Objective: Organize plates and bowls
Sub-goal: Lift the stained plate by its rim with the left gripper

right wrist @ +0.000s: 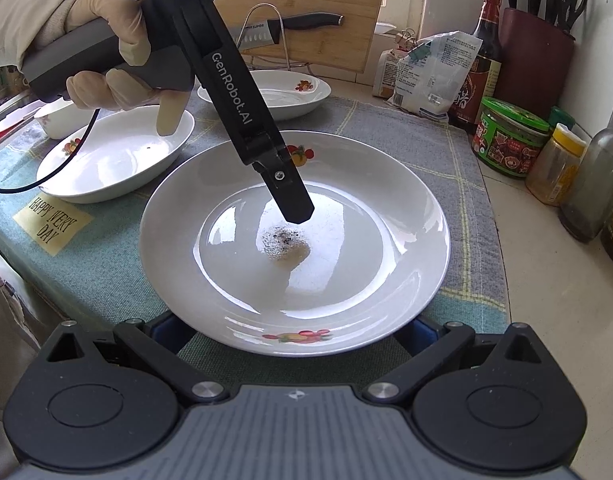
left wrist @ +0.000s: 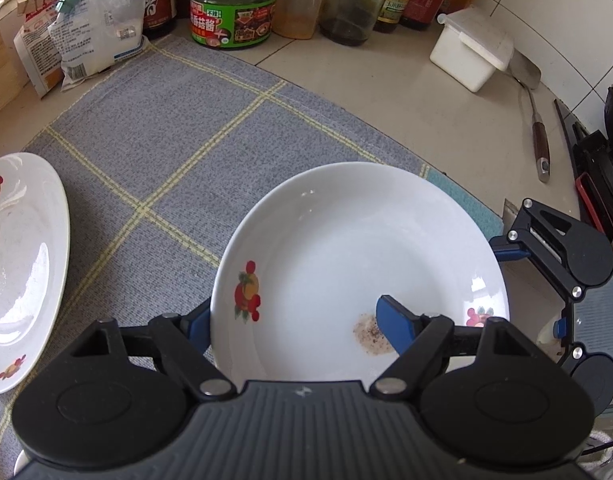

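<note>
Cloth (left wrist: 178,128): grey with yellow checks, spread over the counter, under the round plate (right wrist: 294,240).
Round plate: white, fruit prints on the rim, flat on the cloth in the middle; speckled brown smear (right wrist: 284,244) in its well.
Oval dish (right wrist: 118,156): white, on the cloth just left of the round plate, near but apart from it.
Far bowl (right wrist: 274,92): white, fruit print inside, on the cloth behind the round plate, beside the oval dish.
Left gripper (left wrist: 294,320): tilted steeply down over the round plate, jaws about half open astride its near-left rim; one blue finger (left wrist: 394,320) above the plate's well beside the smear, the other outside and below the rim; pads not seen pressing; gloved hand (right wrist: 106,56) on the handle.
Right gripper (right wrist: 294,332): low at the round plate's near edge, both blue fingers hidden beneath the rim, spread wide; grip on the plate could not be told.
Green-lidded jar (right wrist: 510,136): on the counter right of the round plate, among bottles.
Yellow label (right wrist: 52,222): on the cloth left of the round plate, below the oval dish.
</note>
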Demonstrator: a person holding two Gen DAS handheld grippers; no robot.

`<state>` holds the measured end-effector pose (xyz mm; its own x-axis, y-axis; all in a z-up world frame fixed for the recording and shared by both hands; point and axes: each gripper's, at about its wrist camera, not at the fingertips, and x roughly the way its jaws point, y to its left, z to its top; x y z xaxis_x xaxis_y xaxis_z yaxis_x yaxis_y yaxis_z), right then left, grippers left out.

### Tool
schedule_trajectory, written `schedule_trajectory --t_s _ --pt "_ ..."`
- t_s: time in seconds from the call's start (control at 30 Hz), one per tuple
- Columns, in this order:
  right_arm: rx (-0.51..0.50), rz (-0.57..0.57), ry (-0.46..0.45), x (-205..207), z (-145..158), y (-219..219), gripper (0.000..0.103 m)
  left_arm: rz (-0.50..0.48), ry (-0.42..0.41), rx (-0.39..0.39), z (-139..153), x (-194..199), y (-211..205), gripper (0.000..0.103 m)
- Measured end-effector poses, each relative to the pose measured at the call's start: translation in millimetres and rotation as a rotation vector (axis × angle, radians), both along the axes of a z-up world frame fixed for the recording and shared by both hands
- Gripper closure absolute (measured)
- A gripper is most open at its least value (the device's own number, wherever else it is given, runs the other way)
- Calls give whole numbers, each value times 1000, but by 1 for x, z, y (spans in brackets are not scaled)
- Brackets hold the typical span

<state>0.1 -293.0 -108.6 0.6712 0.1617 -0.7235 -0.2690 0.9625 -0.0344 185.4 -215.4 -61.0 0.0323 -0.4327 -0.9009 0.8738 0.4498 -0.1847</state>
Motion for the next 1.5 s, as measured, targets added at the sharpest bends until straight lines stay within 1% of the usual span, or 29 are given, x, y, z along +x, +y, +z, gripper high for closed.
schedule_trajectory --t_s 0.3,0.63,1.17,1.5 --pt "-40 4 -23 23 10 -14 0 20 -24 -39 10 20 -14 22" --pt "-53 -12 -29 54 8 -38 0 33 -42 -58 4 48 -39 22" --pt "-46 -30 -6 89 -1 -59 0 36 -50 -45 -12 80 -64 22" --pt "-29 -40 9 98 -8 -64 0 38 -54 -30 -23 90 -72 22"
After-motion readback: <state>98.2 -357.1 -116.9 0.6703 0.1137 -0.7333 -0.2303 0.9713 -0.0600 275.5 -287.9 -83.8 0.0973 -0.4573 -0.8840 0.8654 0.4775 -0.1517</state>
